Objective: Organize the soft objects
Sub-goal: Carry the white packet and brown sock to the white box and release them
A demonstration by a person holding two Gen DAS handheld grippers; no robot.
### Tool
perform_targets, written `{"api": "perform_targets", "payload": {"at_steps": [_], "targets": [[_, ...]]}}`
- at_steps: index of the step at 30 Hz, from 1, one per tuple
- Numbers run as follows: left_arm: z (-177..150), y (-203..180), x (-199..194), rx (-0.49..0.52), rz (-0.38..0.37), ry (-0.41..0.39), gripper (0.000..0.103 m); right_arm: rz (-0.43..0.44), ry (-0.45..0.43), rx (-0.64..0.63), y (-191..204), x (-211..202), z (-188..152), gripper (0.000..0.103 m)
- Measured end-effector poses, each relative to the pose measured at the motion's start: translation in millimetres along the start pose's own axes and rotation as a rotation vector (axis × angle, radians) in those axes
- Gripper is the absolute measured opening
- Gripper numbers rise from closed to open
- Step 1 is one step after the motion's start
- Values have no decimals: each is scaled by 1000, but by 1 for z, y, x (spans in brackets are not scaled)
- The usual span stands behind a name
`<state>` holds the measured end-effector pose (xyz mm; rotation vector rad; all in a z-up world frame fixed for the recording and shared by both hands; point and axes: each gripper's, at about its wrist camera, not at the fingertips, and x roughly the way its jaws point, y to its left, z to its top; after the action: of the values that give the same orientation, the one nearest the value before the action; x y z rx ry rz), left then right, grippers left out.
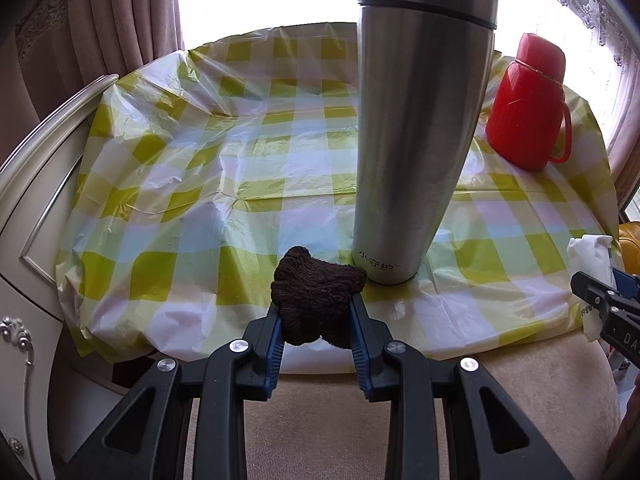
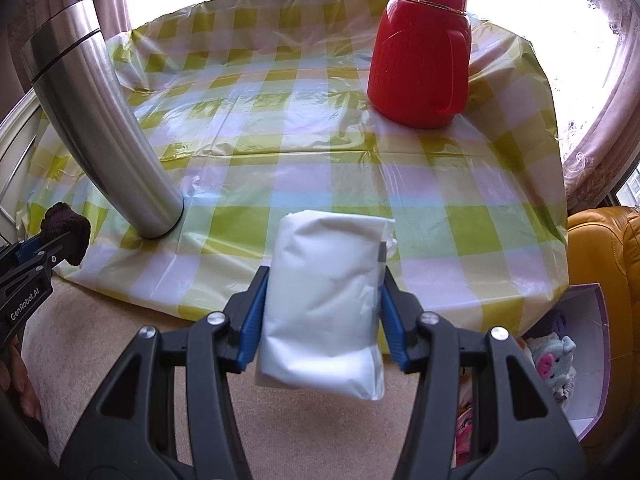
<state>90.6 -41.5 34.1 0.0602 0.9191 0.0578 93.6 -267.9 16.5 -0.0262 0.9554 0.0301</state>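
A brushed-metal flask (image 1: pixel 416 120), a glossy red plastic jug (image 2: pixel 420 48), a shiny crinkled plastic tablecloth (image 1: pixel 240 168), a coarse knitted cloth (image 1: pixel 316 300).

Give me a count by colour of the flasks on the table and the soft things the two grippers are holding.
Silver: 1, the steel flask
Red: 1, the red flask
Dark brown: 1, the knitted piece in the left gripper
White: 1, the soft packet in the right gripper
Total: 4

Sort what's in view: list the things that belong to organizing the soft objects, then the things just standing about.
Part of the job:
- dark knitted piece, clamped in the left gripper
- white soft packet, clamped in the right gripper
- open box of soft toys beside the table

Just standing about:
- steel flask
- red jug
- checked tablecloth
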Motion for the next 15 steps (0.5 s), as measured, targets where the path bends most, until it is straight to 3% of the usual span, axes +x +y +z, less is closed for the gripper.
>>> {"api": "perform_targets", "payload": {"at_steps": [15], "targets": [[-2,-21,-3,38,-32,10,31,-15,7,-1,-11,-8,-8,55]]}}
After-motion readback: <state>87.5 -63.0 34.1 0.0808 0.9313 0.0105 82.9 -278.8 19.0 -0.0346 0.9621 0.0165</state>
